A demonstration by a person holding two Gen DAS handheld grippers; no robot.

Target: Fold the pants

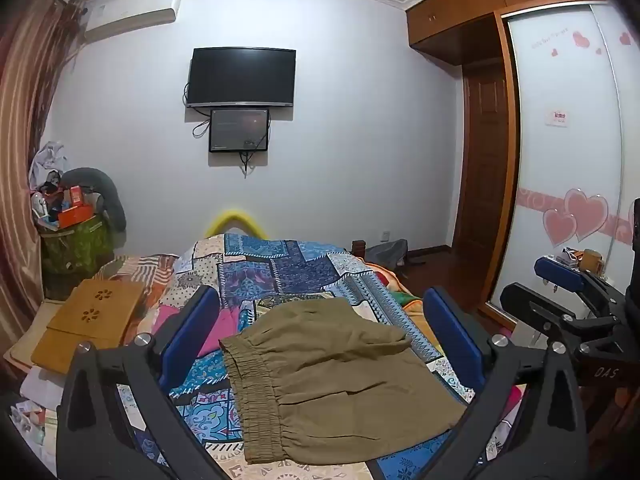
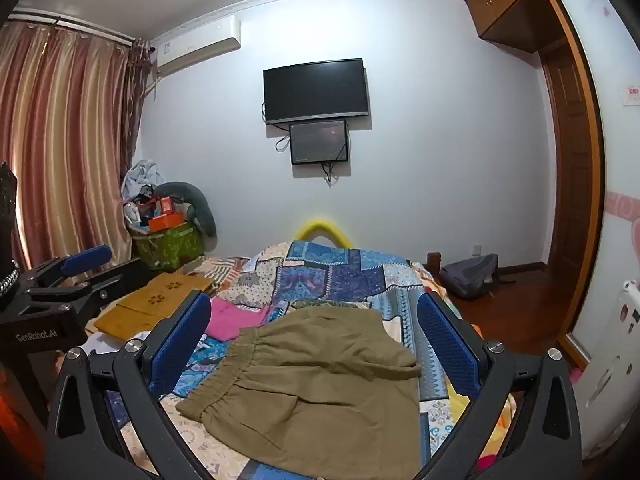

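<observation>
Olive-green pants (image 1: pixel 332 380) (image 2: pixel 320 392) lie in a compact, folded-over heap on the patchwork bedspread (image 1: pixel 280 268) (image 2: pixel 332 268), with the elastic waistband toward the left. My left gripper (image 1: pixel 320 332) hovers over them, wide open, its blue pads (image 1: pixel 192 332) flanking the cloth without touching it. Beside it, my right gripper (image 2: pixel 316 340) is just as wide open above the same pants, and nothing sits between its pads (image 2: pixel 452 340). Each gripper shows at the edge of the other's view: the right one (image 1: pixel 554 288) and the left one (image 2: pixel 90 274).
A pink garment (image 2: pixel 228 320) lies on the bed left of the pants. A wooden lap board (image 1: pixel 92 312) rests at the bed's left side, with a cluttered green bag (image 1: pixel 76 248) behind it. A grey backpack (image 2: pixel 472 276) is on the floor to the right, near the wardrobe (image 1: pixel 560 140).
</observation>
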